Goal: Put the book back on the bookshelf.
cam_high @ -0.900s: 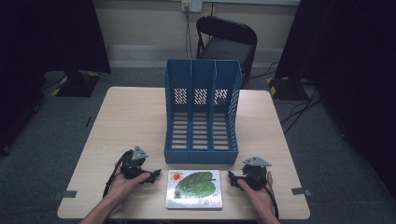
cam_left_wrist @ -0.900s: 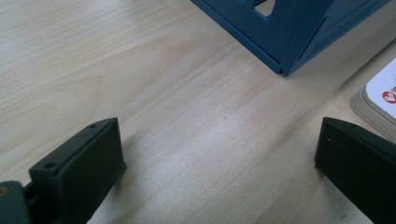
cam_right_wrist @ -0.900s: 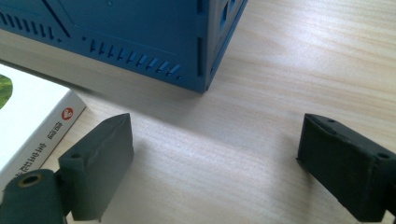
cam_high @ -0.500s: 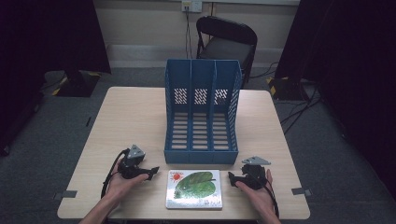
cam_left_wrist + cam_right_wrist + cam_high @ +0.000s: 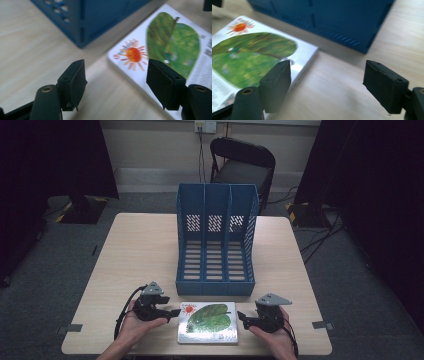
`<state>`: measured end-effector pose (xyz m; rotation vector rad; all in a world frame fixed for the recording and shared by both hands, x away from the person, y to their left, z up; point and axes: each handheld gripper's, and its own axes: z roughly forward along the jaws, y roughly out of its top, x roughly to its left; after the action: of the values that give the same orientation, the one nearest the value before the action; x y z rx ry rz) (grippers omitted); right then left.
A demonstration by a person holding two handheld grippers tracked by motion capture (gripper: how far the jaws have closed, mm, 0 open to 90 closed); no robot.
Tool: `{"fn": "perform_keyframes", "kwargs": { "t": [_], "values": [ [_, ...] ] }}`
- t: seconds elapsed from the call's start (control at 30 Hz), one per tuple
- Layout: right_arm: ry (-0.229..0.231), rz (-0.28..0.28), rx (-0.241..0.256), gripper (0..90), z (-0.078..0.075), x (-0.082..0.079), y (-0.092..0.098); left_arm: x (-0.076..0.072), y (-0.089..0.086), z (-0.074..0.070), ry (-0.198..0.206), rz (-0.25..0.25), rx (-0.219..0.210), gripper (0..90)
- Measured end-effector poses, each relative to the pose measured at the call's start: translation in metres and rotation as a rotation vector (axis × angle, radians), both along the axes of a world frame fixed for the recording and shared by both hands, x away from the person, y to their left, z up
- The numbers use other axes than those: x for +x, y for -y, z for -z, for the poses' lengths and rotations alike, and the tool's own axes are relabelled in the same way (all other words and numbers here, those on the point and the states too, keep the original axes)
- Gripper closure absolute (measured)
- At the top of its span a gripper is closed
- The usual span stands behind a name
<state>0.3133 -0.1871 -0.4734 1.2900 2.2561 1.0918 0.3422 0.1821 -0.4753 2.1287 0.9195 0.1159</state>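
A white book (image 5: 208,322) with a green leaf and an orange sun on its cover lies flat near the table's front edge, just in front of the blue three-slot file rack (image 5: 215,240). My left gripper (image 5: 172,312) sits at the book's left edge, open, jaws wide. In the left gripper view the book (image 5: 172,45) lies ahead to the right of my left gripper (image 5: 116,87), with the rack's corner (image 5: 82,22) beyond. My right gripper (image 5: 242,318) rests at the book's right edge, open. The right gripper view shows the book (image 5: 249,55) left of my right gripper (image 5: 328,87) and the rack (image 5: 324,17) ahead.
The wooden table (image 5: 140,255) has bare surface on both sides of the rack. A black folding chair (image 5: 242,165) stands behind the table's far edge. Tape marks (image 5: 74,327) sit near the front corners.
Both grippers have edged inward toward the book's sides. The left one has dropped slightly toward the front edge. The book and rack have not moved.
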Motion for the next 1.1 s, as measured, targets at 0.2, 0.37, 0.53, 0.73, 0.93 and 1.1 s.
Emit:
{"fn": "perform_keyframes", "kwargs": {
  "t": [0.2, 0.37, 0.53, 0.73, 0.93, 1.1],
  "values": [
    [-0.032, -0.083, -0.006, 25.1, 0.005, -0.009, -0.013, -0.003, 0.005, 0.002, -0.019, 0.034, -0.013, 39.9],
    [-0.075, -0.151, -0.021, 26.0, 0.015, -0.008, -0.027, -0.002, 0.012, 0.009, -0.072, 0.048, -0.021, 42.9],
    [-0.092, -0.175, 0.024, 26.3, 0.019, -0.008, -0.032, -0.002, 0.021, 0.013, -0.083, 0.062, 0.031, 42.5],
    [-0.102, -0.195, 0.037, 30.5, 0.019, -0.010, -0.032, -0.002, 0.021, 0.013, -0.080, 0.056, 0.030, 43.0],
    [-0.123, -0.211, 0.039, 32.7, 0.018, -0.014, -0.033, 0.002, 0.020, 0.013, -0.078, 0.041, 0.030, 43.7],
    [-0.125, -0.221, 0.043, 31.9, 0.018, -0.013, -0.034, 0.006, 0.014, 0.013, -0.099, 0.023, 0.009, 39.1]
  ]
}}
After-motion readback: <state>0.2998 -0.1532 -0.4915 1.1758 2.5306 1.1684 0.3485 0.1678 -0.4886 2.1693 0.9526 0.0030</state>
